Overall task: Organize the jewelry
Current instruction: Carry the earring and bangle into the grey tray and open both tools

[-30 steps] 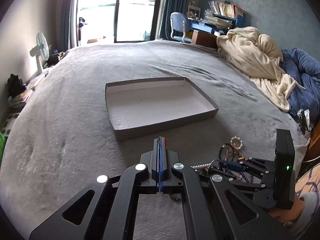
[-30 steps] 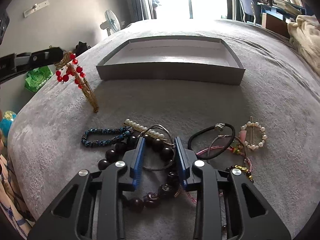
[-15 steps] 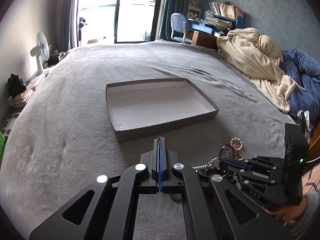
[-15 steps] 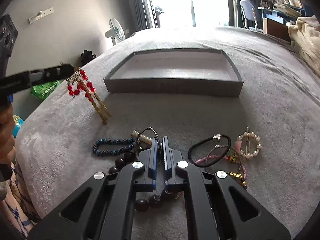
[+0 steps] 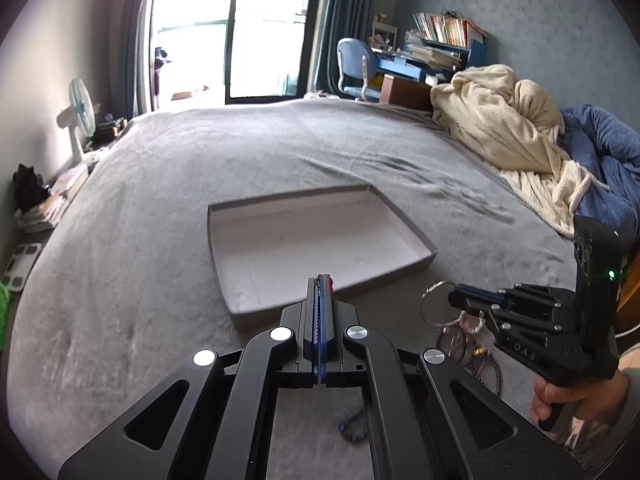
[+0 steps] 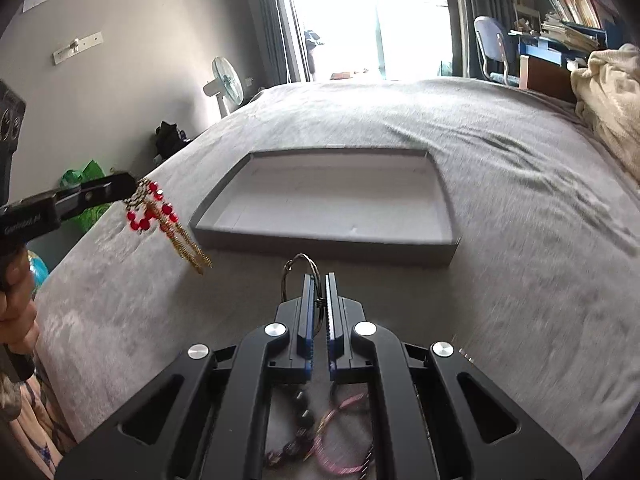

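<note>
A shallow grey box (image 5: 320, 240) with a white inside lies empty on the grey bed; it also shows in the right wrist view (image 6: 332, 204). My left gripper (image 5: 320, 284) is shut on a red-bead and gold tassel ornament (image 6: 164, 220), which hangs in the air left of the box. My right gripper (image 6: 319, 280) is shut on a thin wire bangle (image 6: 298, 270), lifted above the bed just before the box's near wall; the bangle also shows in the left wrist view (image 5: 434, 306). More jewelry (image 6: 320, 436) lies below and behind the right gripper.
The grey bedspread (image 5: 160, 200) spreads around the box. A cream blanket (image 5: 504, 136) and blue duvet (image 5: 604, 168) are piled at the right. A fan (image 5: 78, 114) stands at the left, and a desk with chair (image 5: 360, 68) by the window.
My right gripper shut on the wire bangle and lifted it off the jewelry pile toward the box. My left gripper moved nearer the box with the ornament.
</note>
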### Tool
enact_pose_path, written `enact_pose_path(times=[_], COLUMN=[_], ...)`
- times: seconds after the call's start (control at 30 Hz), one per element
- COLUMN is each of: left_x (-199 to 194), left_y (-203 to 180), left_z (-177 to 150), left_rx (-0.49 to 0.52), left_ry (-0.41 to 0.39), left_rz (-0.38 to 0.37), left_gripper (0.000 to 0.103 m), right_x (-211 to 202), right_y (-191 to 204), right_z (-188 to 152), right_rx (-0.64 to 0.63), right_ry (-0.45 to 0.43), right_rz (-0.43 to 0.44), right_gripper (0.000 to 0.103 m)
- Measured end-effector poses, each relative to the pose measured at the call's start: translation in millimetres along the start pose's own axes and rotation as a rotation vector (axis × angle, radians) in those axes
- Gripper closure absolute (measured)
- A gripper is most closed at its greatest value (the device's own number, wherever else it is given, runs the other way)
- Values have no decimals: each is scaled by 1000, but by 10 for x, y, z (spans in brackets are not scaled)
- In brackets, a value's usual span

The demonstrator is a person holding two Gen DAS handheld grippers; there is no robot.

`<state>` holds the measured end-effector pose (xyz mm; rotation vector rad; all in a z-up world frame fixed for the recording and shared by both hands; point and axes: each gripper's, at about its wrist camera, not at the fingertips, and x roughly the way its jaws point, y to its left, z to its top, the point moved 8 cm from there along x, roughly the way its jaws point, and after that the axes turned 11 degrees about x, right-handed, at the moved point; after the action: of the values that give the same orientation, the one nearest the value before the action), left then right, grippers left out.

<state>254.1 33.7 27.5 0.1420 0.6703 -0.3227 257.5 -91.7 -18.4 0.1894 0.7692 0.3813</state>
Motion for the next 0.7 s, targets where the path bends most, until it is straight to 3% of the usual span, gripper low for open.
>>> enact_pose_path(times=[0.37,0.6,0.7], left_x=[300,675,840], left_y=[151,253,285], left_z=[471,487,421], left_rx=[29,-2,-16], left_ry=[-35,-2,27], left_rz=[14,-13,-19], left_gripper=[102,102,102], right_x=[455,839,956], right_y=[-333,-426,-390], right_z=[526,637,673], right_rx=[27,45,83], right_ry=[24,62,79], right_rz=[-43,-25,24], right_gripper=[98,99,99])
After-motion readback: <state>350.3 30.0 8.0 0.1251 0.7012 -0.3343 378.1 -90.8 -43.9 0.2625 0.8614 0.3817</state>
